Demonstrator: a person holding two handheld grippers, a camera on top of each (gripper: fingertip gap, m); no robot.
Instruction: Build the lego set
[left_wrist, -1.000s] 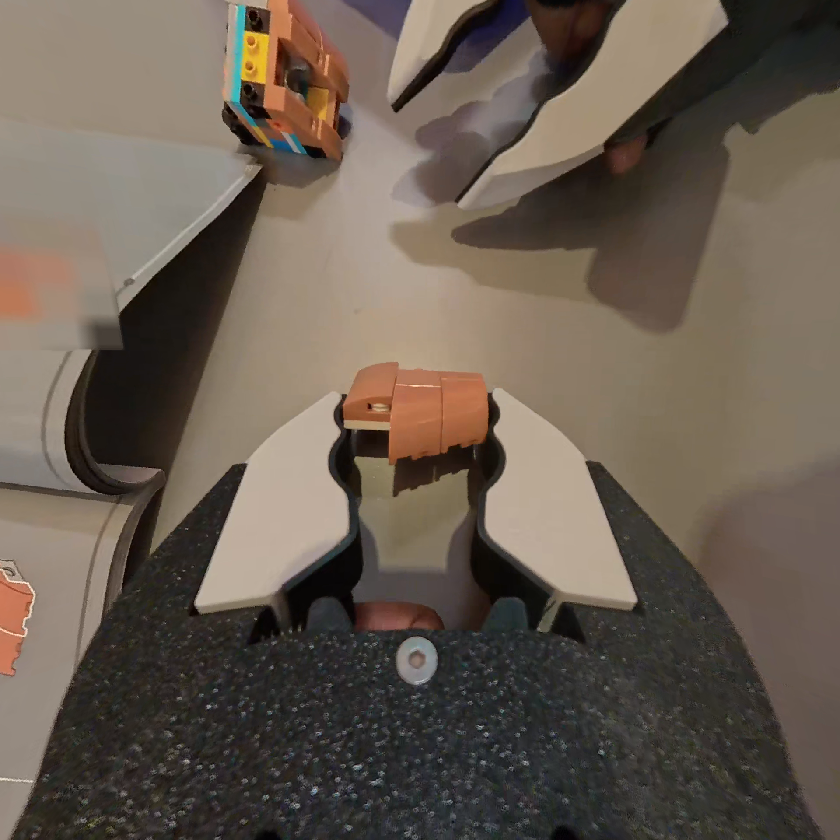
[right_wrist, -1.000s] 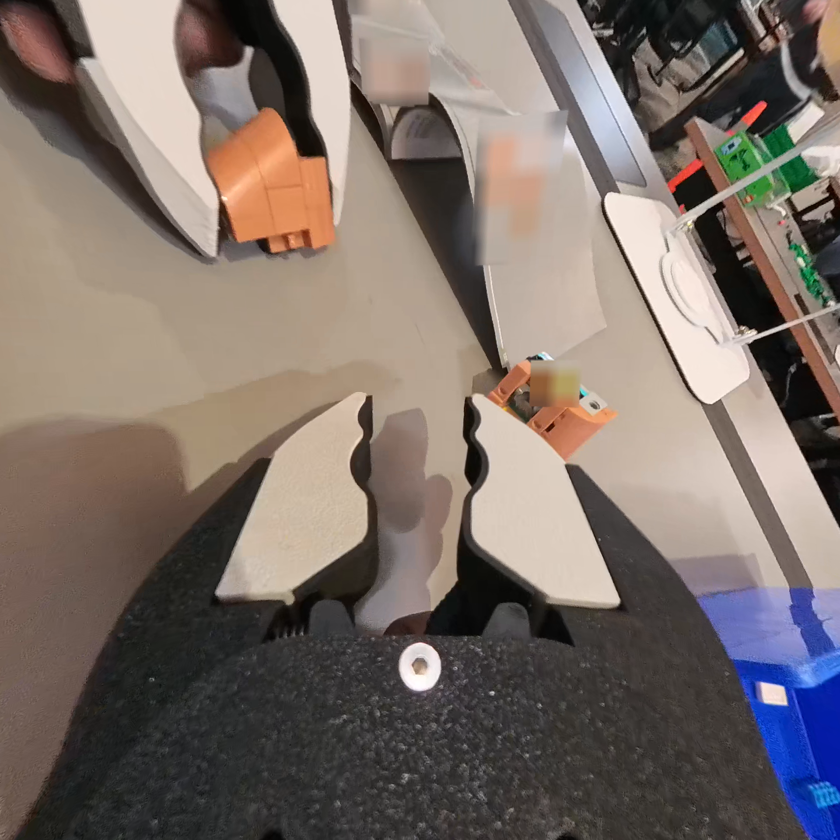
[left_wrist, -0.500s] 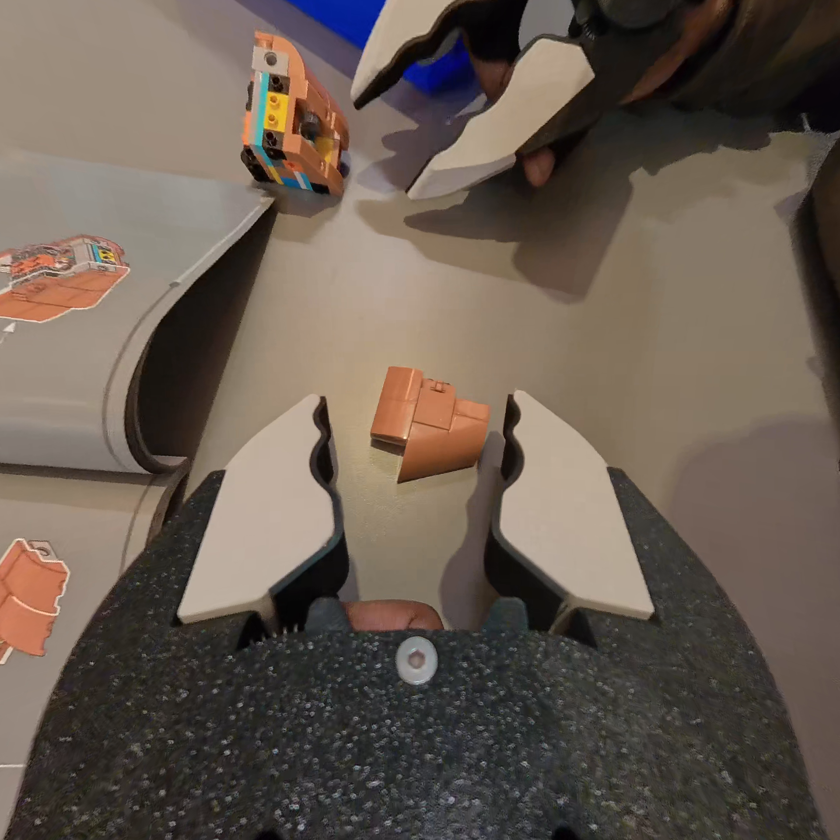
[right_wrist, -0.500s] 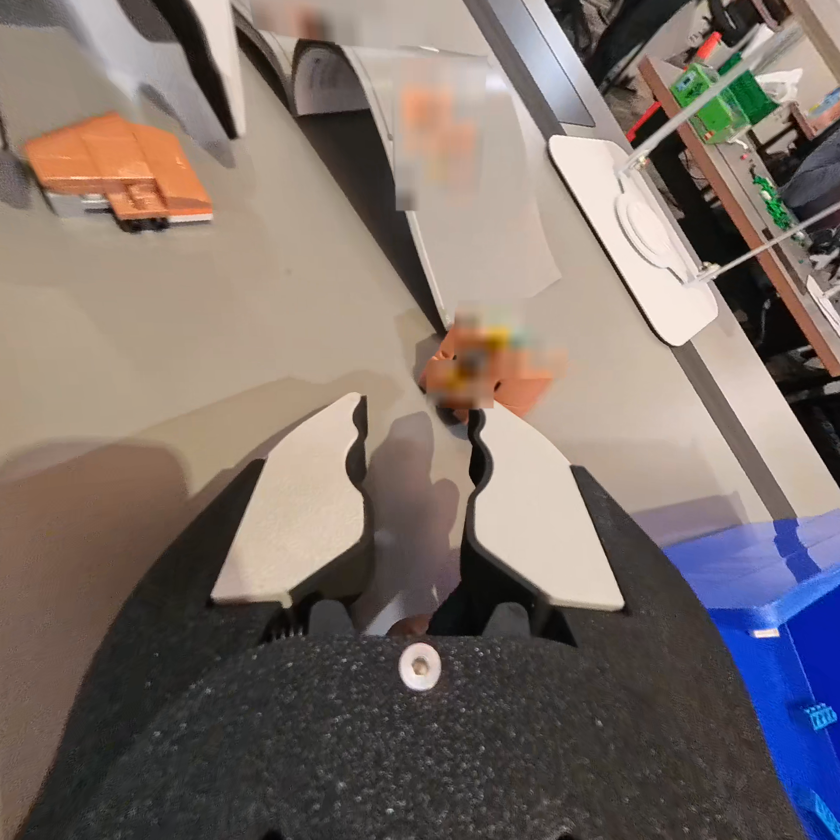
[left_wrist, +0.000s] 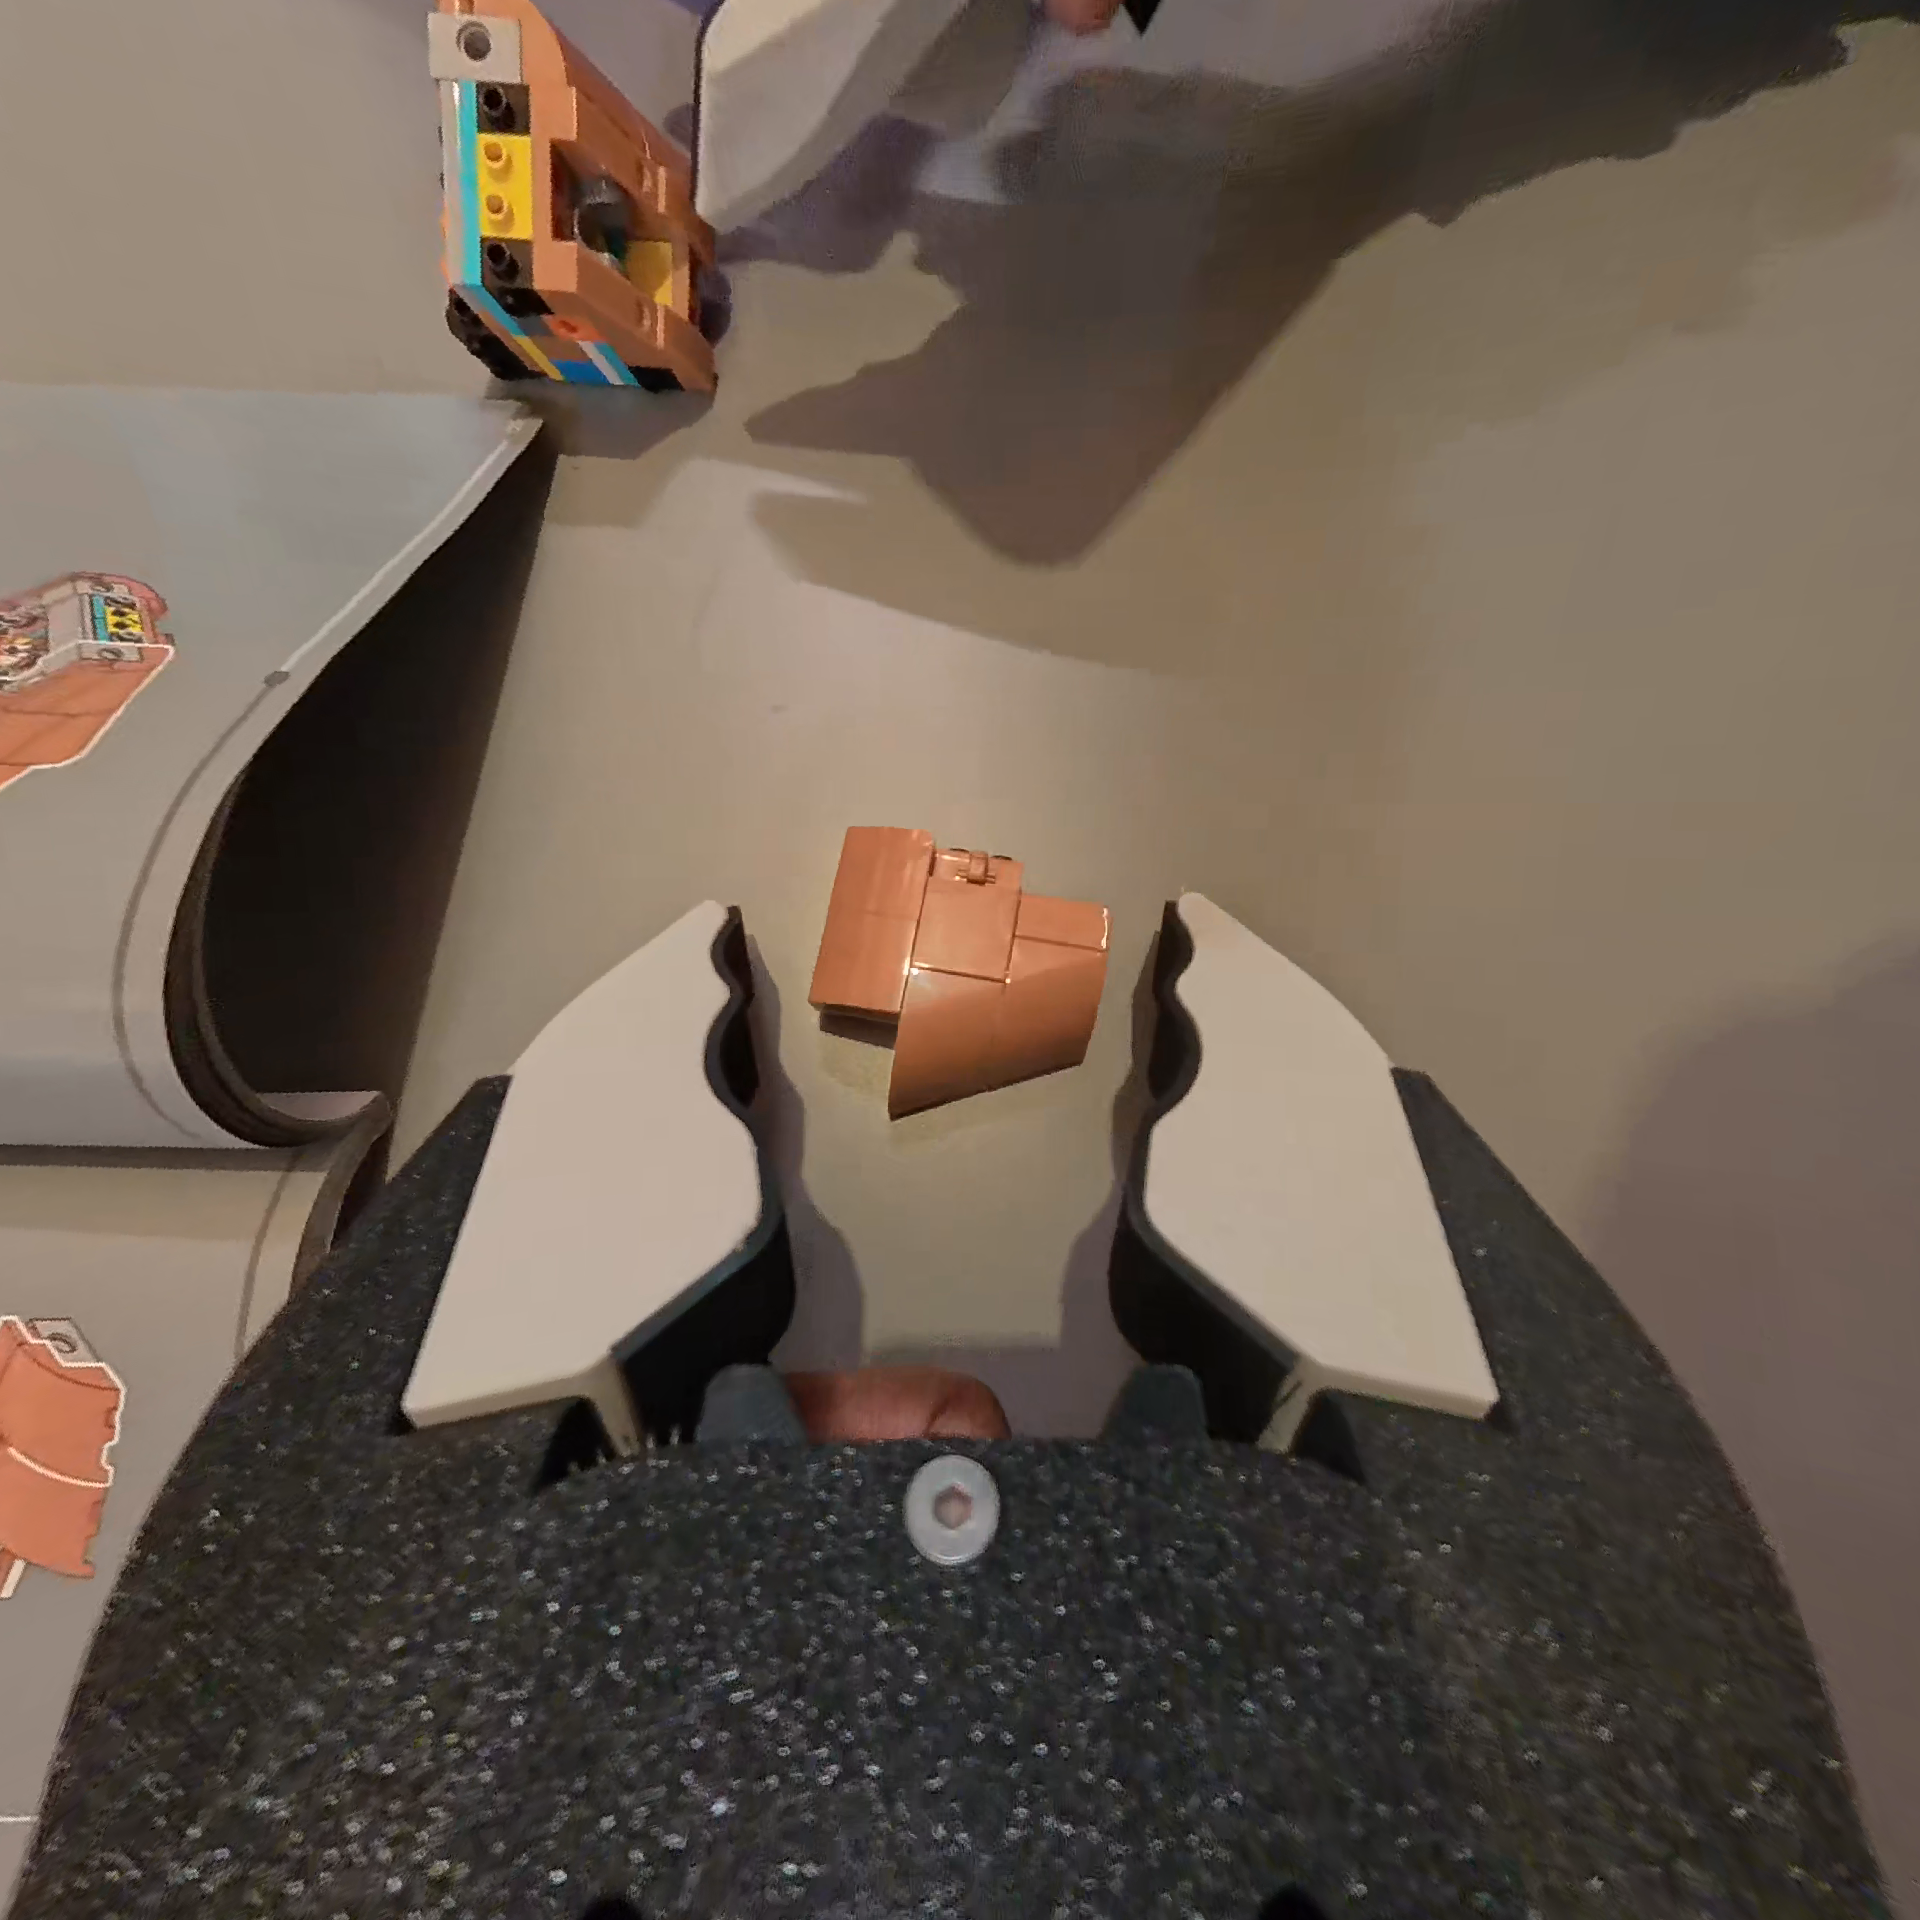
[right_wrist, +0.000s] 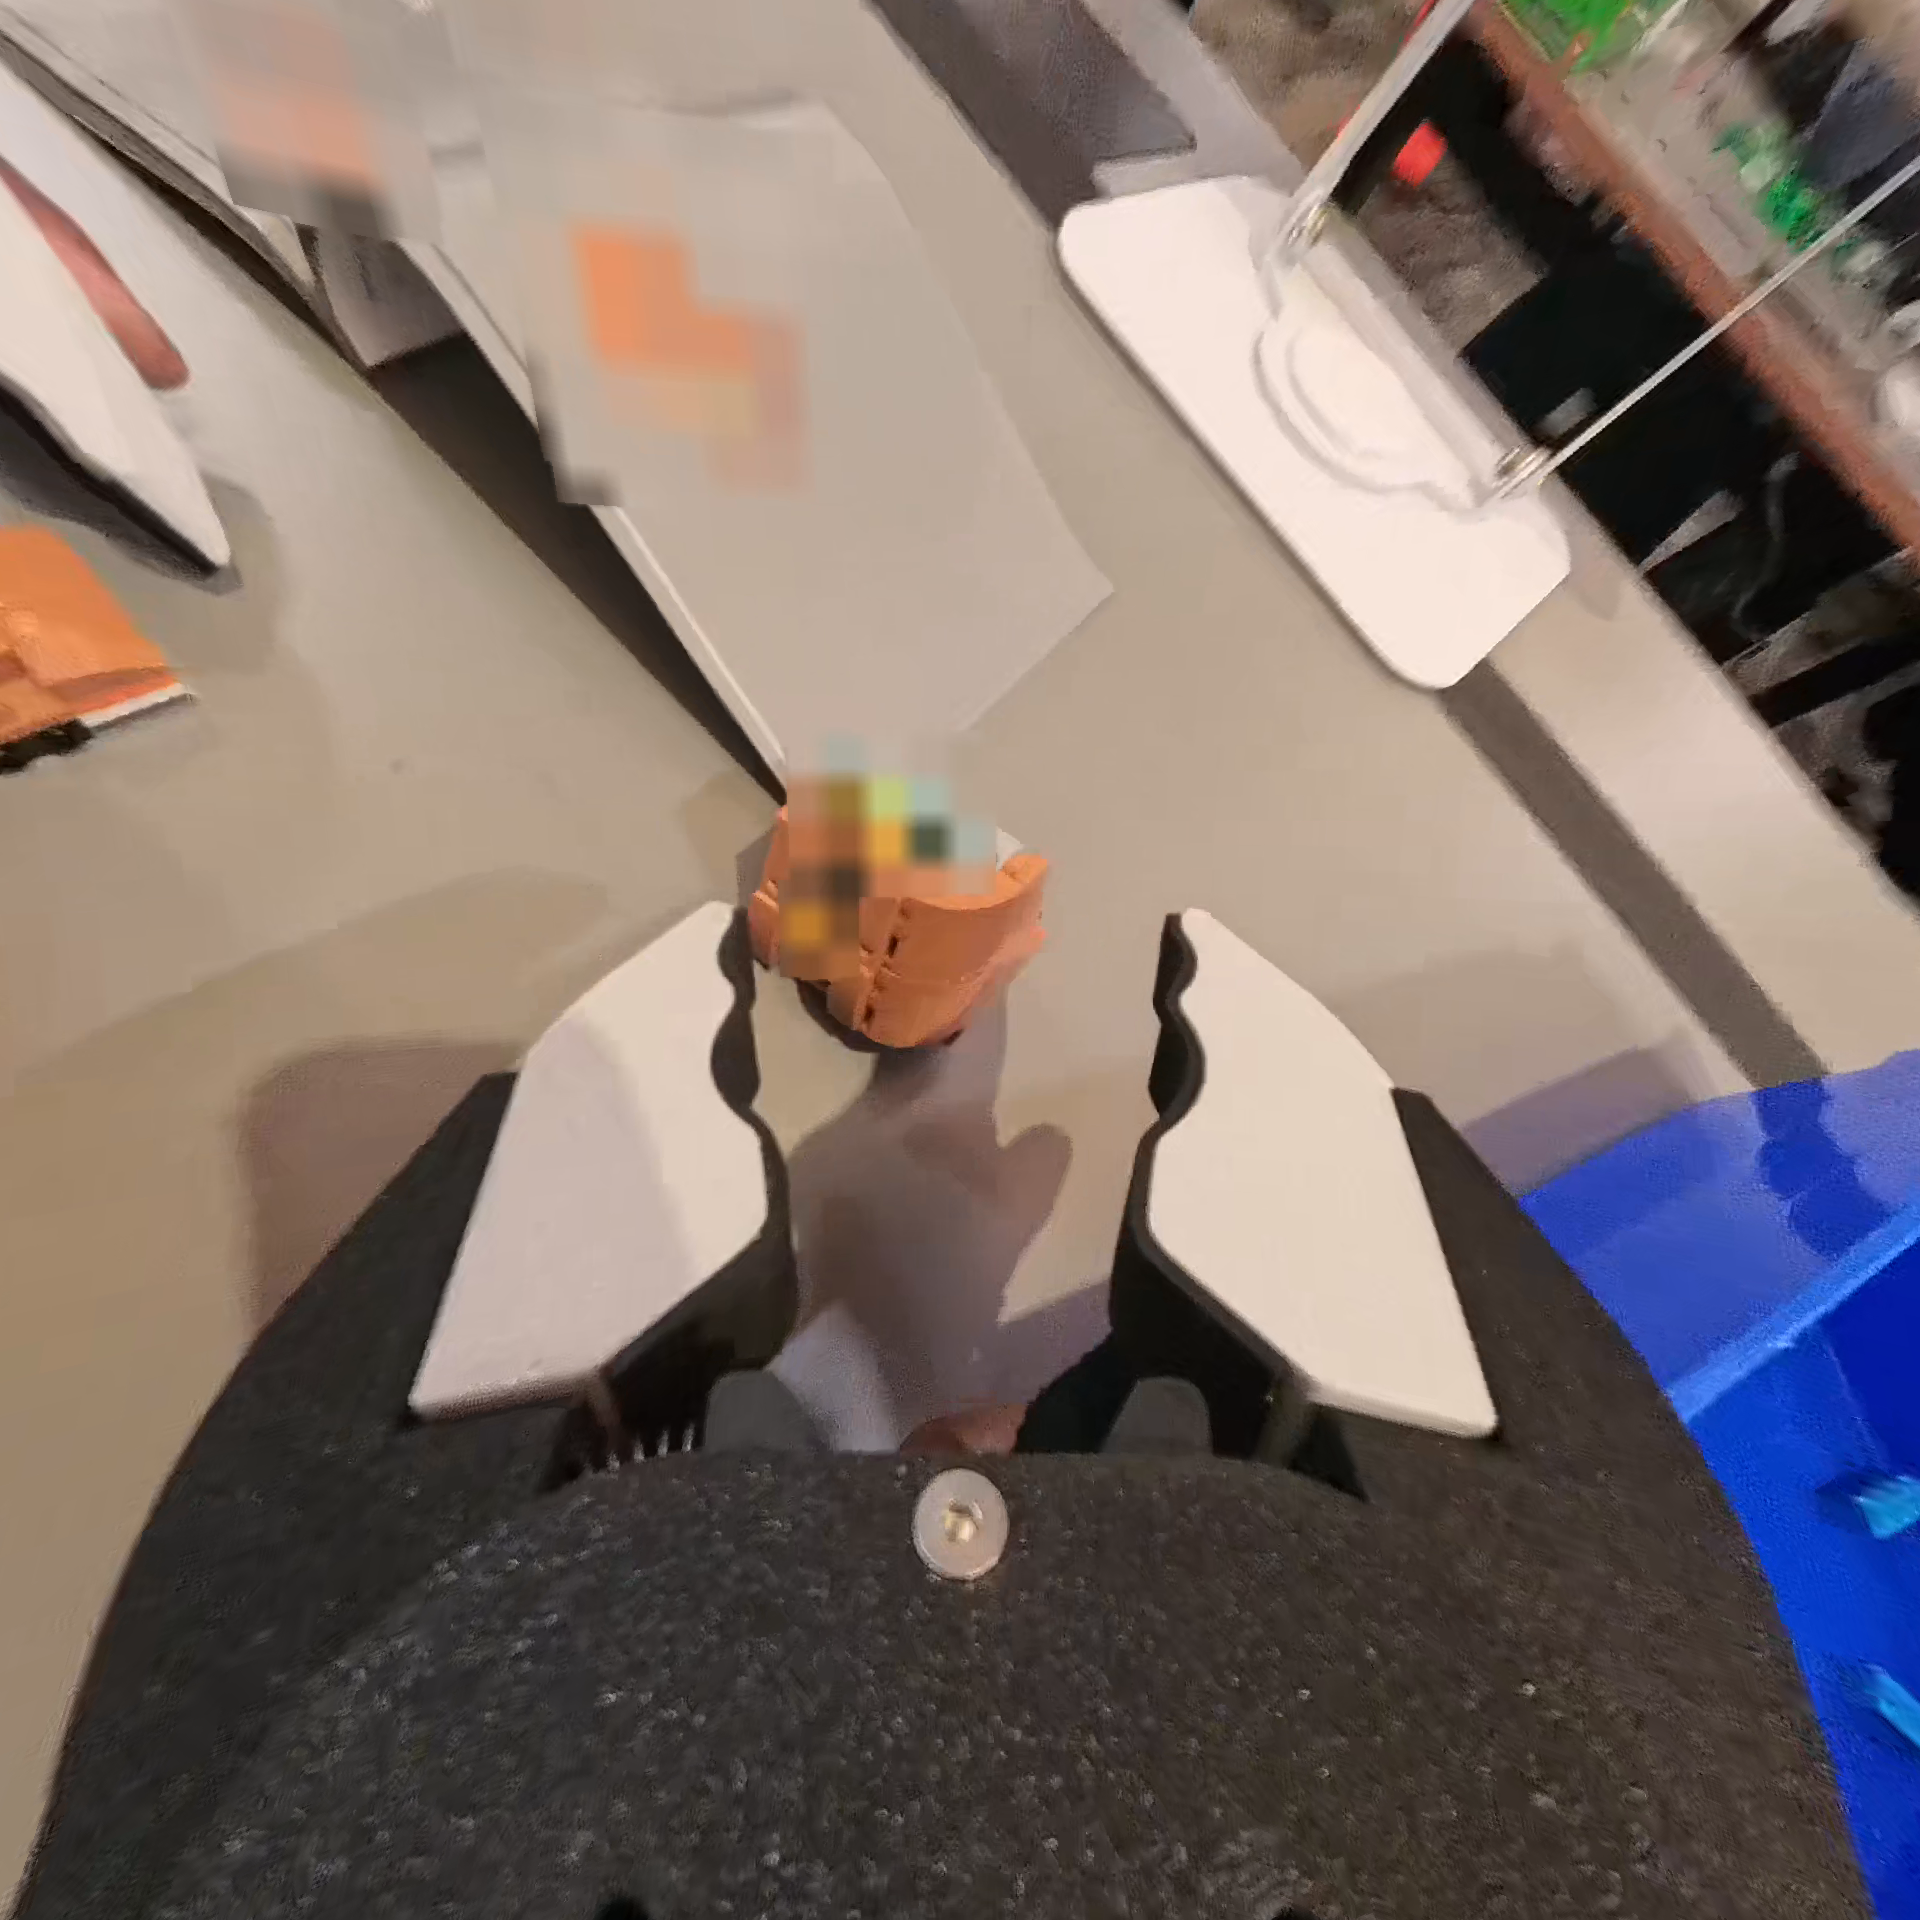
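Clearly you are sitting mid-build: your left gripper (left_wrist: 951, 971) is hanging released around the loose brown sub-assembly (left_wrist: 961, 971) on the desk (left_wrist: 1455, 831), while your right gripper (right_wrist: 945, 982), jaws spread and empty, is nearing the main model (right_wrist: 904, 945) beyond it, the two not yet joined

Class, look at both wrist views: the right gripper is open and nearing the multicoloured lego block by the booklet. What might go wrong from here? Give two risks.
1. The multicoloured lego block sits nearer one finger of the open right gripper, so closing may push or twist it rather than grip it squarely.
2. The block touches the corner of the instruction booklet; a jaw might catch the page.
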